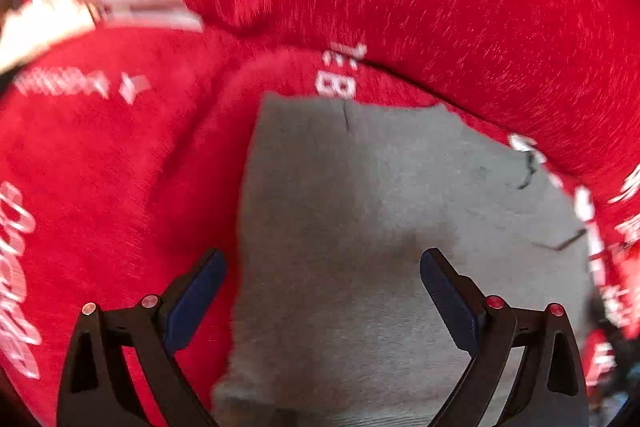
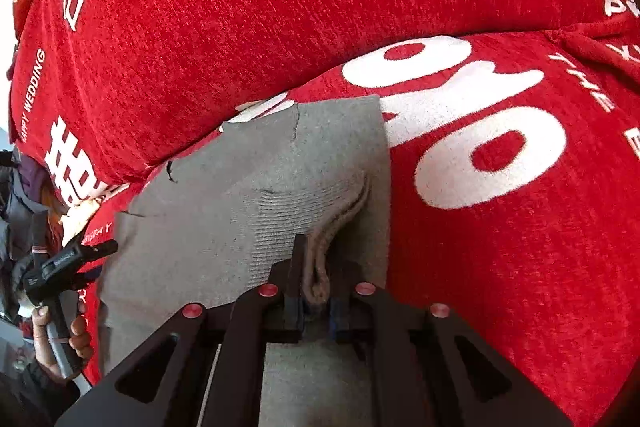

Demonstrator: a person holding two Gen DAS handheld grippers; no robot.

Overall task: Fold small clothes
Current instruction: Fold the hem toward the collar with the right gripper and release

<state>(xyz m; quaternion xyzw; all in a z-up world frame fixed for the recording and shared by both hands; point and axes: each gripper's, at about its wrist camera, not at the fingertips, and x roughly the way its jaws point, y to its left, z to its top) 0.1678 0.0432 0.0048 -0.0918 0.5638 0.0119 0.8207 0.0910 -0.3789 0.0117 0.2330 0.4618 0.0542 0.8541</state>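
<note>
Grey garment (image 2: 224, 227) on red printed cover (image 2: 240, 27), my right gripper (image 2: 316, 279) pinching its bunched edge at lower centre, my left gripper (image 1: 322, 291) spread over what seems, through blur, the same cloth.

Domestic setting, most likely a living room or bedroom. Evidence: a soft, cushioned seat draped in a red chenille cover (image 2: 224, 39) printed with white characters and "HAPPY WEDDING"; a heap of clothing (image 2: 18, 211) sits at the left edge.
</note>
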